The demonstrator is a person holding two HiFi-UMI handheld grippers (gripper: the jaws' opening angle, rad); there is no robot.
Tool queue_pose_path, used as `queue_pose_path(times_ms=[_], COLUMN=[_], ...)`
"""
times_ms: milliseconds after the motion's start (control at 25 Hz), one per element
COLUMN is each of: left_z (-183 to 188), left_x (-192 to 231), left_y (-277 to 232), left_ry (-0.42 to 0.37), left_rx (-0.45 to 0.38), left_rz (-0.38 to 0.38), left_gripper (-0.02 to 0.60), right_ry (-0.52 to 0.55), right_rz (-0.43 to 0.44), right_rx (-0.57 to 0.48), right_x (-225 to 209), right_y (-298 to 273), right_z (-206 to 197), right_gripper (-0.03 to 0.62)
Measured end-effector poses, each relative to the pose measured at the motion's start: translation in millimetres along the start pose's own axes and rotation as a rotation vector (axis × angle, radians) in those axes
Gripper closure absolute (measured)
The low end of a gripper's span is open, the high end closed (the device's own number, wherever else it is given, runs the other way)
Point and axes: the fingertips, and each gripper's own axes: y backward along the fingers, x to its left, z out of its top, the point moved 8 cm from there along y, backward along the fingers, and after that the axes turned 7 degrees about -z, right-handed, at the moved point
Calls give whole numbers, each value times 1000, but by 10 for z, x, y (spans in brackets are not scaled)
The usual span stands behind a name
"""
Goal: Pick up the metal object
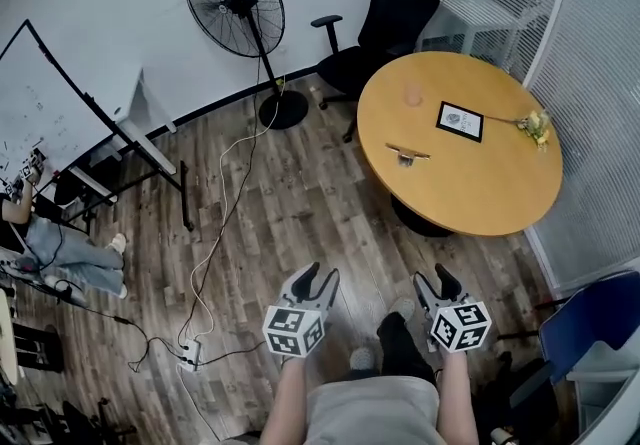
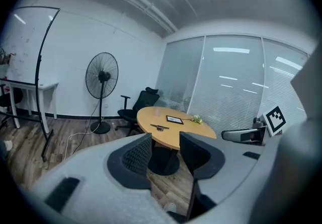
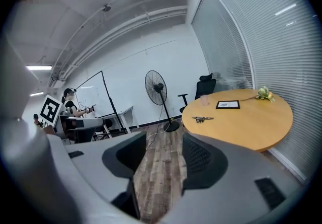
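Note:
The metal object [image 1: 407, 153] is a small flat piece lying on the round wooden table [image 1: 470, 195], near its left edge; it also shows in the left gripper view [image 2: 159, 127] and the right gripper view [image 3: 202, 118]. Both grippers are held over the wooden floor, well short of the table. My left gripper [image 1: 320, 273] is open with nothing between its jaws [image 2: 166, 150]. My right gripper [image 1: 435, 276] is also open and empty [image 3: 163, 150]. Both point toward the table.
On the table lie a framed picture [image 1: 460, 120] and a small flower [image 1: 535, 125]. A standing fan [image 1: 235, 3], a black office chair [image 1: 390, 23], a whiteboard stand [image 1: 90, 123], a blue chair [image 1: 590, 323] and a floor cable with power strip [image 1: 188, 355] surround it.

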Motion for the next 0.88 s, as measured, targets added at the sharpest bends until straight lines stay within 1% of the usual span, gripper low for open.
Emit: queue_pose_path(times_ms=[160,280,520,720,880], left_z=[76,167,440,664,872], left_x=[110,182,385,592,708], left_y=[-188,-417,-917,-1349,-1771], left_ry=[0,-18,-48,-51,-46], left_rx=[-10,-4,-6,17,31], left_rz=[-6,-24,-34,-50,-71], left_gripper=[422,422,422,422,422], right_ry=[4,-7,8,18,29], right_rz=[-2,-5,11,11,3], right_rx=[-12,-28,-42,-25,3], right_x=[-67,-160,-315,-458,-672], right_y=[-191,-396,-905,-1338,-1674], right_z=[100,208,479,718,934], right_gripper=[387,387,387,383,382])
